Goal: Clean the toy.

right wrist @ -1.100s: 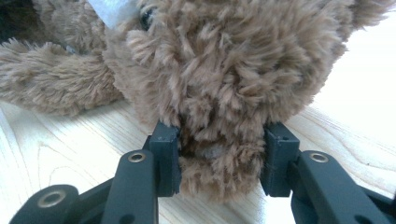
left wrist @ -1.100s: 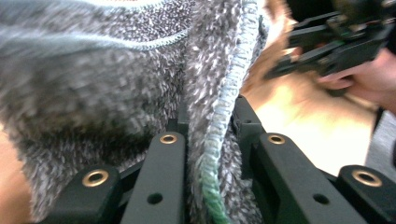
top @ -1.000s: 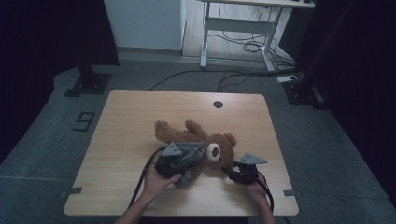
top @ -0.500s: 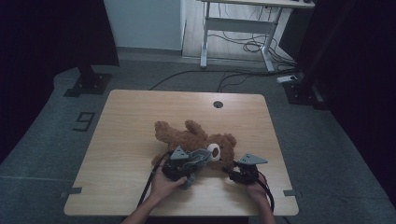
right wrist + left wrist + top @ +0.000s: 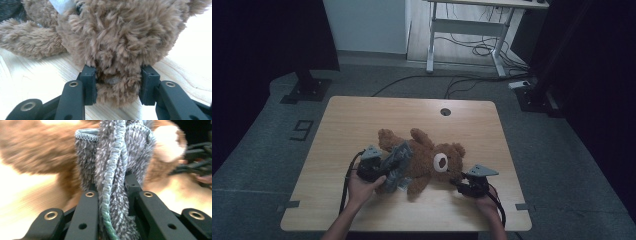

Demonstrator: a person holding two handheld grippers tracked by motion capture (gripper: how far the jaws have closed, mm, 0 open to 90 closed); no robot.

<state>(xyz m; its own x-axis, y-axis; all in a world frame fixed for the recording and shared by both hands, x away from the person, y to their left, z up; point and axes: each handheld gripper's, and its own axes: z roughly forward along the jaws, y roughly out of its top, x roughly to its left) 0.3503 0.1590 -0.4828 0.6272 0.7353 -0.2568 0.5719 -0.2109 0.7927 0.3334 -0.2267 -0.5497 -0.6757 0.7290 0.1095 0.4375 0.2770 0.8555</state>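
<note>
A brown teddy bear (image 5: 428, 159) lies on the wooden table (image 5: 362, 120), head to the right and legs to the left. A grey knitted garment (image 5: 396, 162) is bunched around its body. My left gripper (image 5: 385, 174) is shut on that garment; in the left gripper view the folded grey knit (image 5: 112, 170) runs between the pads, with brown fur (image 5: 37, 152) behind it. My right gripper (image 5: 456, 181) is shut on a furry lobe at the bear's head. In the right gripper view, the fur (image 5: 120, 37) bulges between the two pads (image 5: 90, 82).
The table has a round cable hole (image 5: 445, 111) near its far edge. A white tag (image 5: 61, 6) shows on the bear. Cables trail from both grippers to the near edge. A desk frame (image 5: 467, 30) and loose floor cables lie beyond the table.
My left gripper has moved to the left with the grey garment in it, dragging the knit along the bear's body. The right gripper has stayed put on the bear.
</note>
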